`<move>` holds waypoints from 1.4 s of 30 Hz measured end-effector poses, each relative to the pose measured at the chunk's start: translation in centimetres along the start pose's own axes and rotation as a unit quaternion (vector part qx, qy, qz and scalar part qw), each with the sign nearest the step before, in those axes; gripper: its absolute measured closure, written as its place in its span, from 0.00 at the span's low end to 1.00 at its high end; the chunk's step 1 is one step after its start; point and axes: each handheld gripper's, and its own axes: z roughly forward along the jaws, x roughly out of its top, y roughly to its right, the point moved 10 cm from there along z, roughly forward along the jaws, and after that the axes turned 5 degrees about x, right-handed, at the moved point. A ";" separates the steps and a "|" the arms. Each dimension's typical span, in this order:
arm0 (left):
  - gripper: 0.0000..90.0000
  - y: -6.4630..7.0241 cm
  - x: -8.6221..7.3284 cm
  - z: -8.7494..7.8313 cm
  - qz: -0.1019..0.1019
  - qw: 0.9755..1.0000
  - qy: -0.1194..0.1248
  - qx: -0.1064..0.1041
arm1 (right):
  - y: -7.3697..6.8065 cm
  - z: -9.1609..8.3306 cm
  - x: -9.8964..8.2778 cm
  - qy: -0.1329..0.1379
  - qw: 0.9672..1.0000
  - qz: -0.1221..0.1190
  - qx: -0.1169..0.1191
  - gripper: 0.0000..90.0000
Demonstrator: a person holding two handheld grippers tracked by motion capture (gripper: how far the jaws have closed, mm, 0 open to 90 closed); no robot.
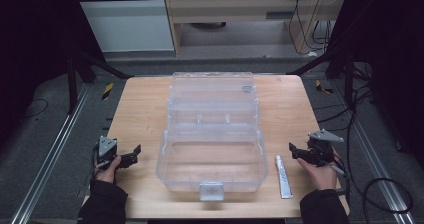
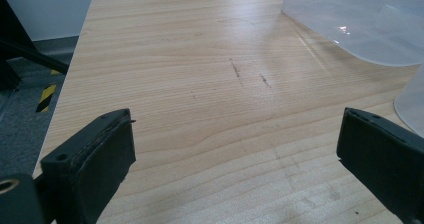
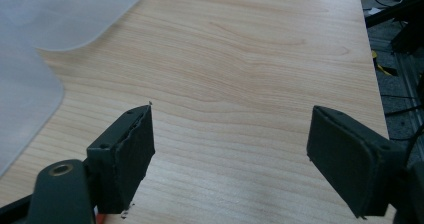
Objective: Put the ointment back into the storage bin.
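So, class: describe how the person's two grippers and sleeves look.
Both the left gripper and the right gripper are black, with two flat rectangular jaws and a grey three-cornered plate on top. A dark cable trails from the right one. Both sleeves are dark.

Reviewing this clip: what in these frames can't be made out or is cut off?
- Print on the small tube: too small in the high view.
- Clear box: whether anything lies in it, see-through walls and glare leave unsure; cut by the edge in the left gripper view.
- Right gripper fingers: small and dark in the high view.
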 end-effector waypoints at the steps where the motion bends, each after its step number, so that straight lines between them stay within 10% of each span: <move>1: 0.02 0.0 0.0 0.0 0.000 1.000 0.000 0.000 | -0.2 -0.2 0.1 0.000 1.000 0.001 0.004 0.22; 42: 0.02 0.0 0.0 0.0 0.002 1.000 0.001 0.001 | -5.9 -4.7 1.6 -0.101 0.994 -0.019 0.047 0.33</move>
